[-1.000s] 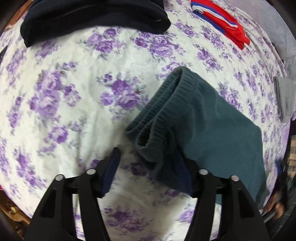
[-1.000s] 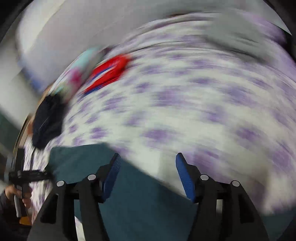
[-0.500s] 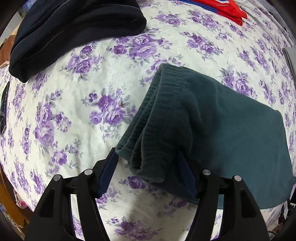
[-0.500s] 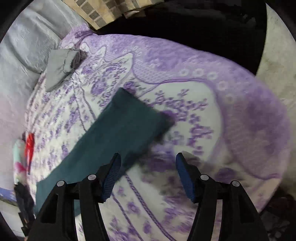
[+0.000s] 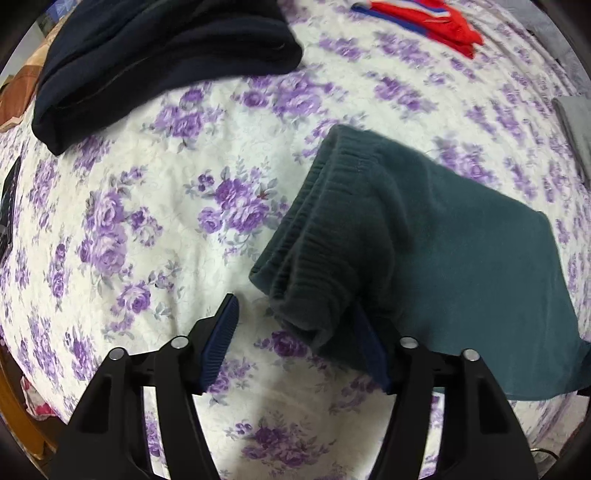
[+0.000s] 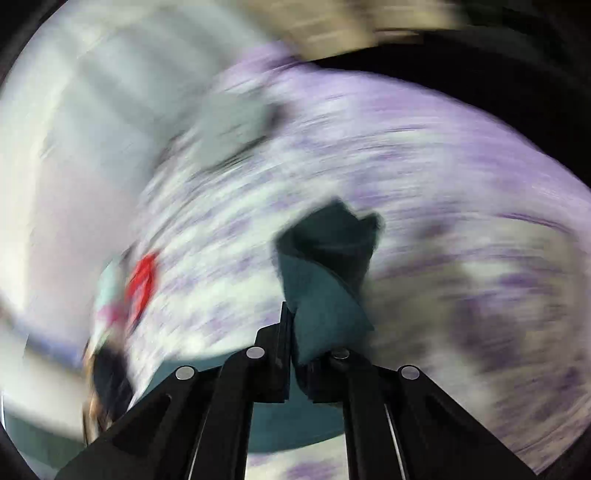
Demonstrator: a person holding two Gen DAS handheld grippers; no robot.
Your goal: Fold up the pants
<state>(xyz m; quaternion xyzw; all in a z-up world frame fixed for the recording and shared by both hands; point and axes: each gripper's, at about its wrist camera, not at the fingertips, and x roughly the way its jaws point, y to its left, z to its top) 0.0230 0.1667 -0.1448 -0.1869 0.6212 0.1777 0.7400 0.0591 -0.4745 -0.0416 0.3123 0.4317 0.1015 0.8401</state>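
The dark teal pants (image 5: 424,251) lie folded lengthwise on the purple-flowered bedspread (image 5: 155,206), ribbed waistband toward me. My left gripper (image 5: 295,332) is open; the waistband's near corner lies over its right finger (image 5: 369,350), the left finger is clear of the cloth. In the blurred right wrist view my right gripper (image 6: 291,332) is shut on the leg end of the pants (image 6: 325,291), which is lifted off the bed and stands up between the fingers.
A folded black garment (image 5: 155,55) lies at the far left. A red, white and blue garment (image 5: 424,18) lies at the far edge, also a red blur in the right view (image 6: 142,280). A grey cloth (image 5: 576,129) lies at the right.
My right gripper, open above the leg end half a second ago, has shut on it and is swinging fast with it. The left gripper has barely moved at the waistband.
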